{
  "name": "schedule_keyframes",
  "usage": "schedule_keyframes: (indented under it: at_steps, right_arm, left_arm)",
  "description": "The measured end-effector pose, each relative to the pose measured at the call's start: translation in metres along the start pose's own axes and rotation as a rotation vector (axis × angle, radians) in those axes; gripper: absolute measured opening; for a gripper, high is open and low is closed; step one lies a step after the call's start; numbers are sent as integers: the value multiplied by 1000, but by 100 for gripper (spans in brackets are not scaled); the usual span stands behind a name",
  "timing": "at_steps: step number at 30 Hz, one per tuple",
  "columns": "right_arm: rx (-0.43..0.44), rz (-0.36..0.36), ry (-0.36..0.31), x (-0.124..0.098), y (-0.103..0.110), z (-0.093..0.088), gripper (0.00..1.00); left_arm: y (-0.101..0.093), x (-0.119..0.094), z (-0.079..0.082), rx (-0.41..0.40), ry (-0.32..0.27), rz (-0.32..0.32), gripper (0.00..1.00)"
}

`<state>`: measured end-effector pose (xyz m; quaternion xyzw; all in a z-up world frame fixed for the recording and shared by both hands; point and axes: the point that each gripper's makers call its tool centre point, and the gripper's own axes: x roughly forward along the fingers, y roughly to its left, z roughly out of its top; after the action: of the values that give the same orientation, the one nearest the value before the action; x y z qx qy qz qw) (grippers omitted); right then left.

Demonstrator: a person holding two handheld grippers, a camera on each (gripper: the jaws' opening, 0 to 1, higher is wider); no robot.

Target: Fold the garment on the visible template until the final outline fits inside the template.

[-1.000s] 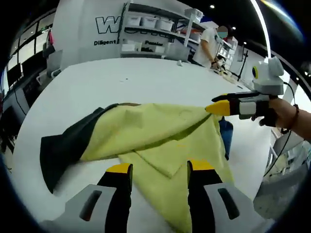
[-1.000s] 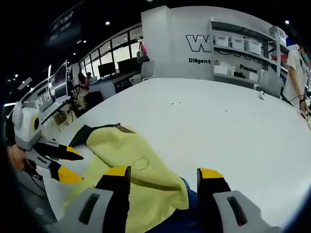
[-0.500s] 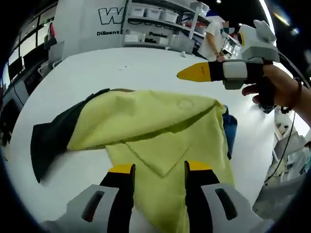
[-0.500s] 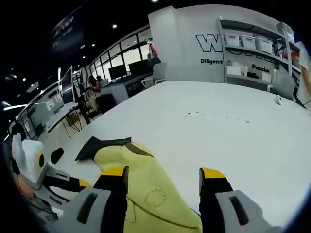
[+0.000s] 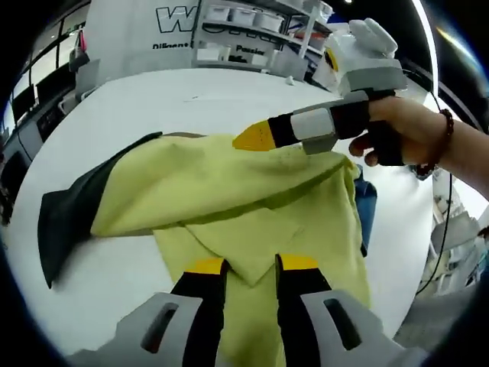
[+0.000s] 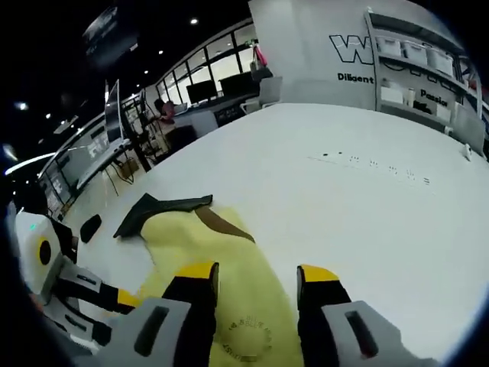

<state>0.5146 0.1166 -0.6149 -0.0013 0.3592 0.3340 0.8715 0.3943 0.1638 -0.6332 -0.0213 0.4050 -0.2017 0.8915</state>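
Across the middle of the left gripper view lies the garment (image 5: 229, 206), soft yellow cloth with a dark sleeve (image 5: 72, 214) trailing to the left, spread on the smooth white bench (image 5: 153, 107). Its upper layer is folded over, leaving a slanted edge and a pointed flap near the lower centre. A strip of blue cloth (image 5: 365, 210) peeks out at its right edge. The left tongs (image 5: 248, 266), black with yellow tips, rise from the bottom with a narrow gap between the jaws, the cloth lying between and under the tips; whether they pinch it I cannot tell. The right tongs (image 5: 256, 138) enter from the upper right, held by a hand (image 5: 405, 130), their yellow tip over the garment's upper edge.

In the right gripper view the garment (image 6: 221, 267) fills the lower left, showing a faint round print (image 6: 246, 338) and a dark collar part (image 6: 160, 210) at its far end. The right tongs (image 6: 256, 274) stand released, jaws apart over the cloth. The left tongs (image 6: 126, 302) show at lower left. Shelves (image 6: 416, 69) with bins stand at the upper right.
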Motion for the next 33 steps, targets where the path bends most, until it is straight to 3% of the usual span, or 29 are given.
schedule_keyframes:
  at_steps: [6,10,14,23,33]
  right_arm:
    - [-4,-2,14,5,-2,-3,20]
    - [-5,9,31,5,-1,-7,16]
    - [-40,15,63,5,3,-14,1]
    - [-114,-12,50,1,0,-7,0]
    - [-187,-91,40,-2,-16,4,0]
  left_arm:
    - [6,3,1,-4,1,20,10]
    - [8,3,2,3,-1,29,7]
    - [8,3,1,7,1,28,2]
    - [16,-15,0,26,-9,14,0]
    - [41,-48,-17,-3,17,8,0]
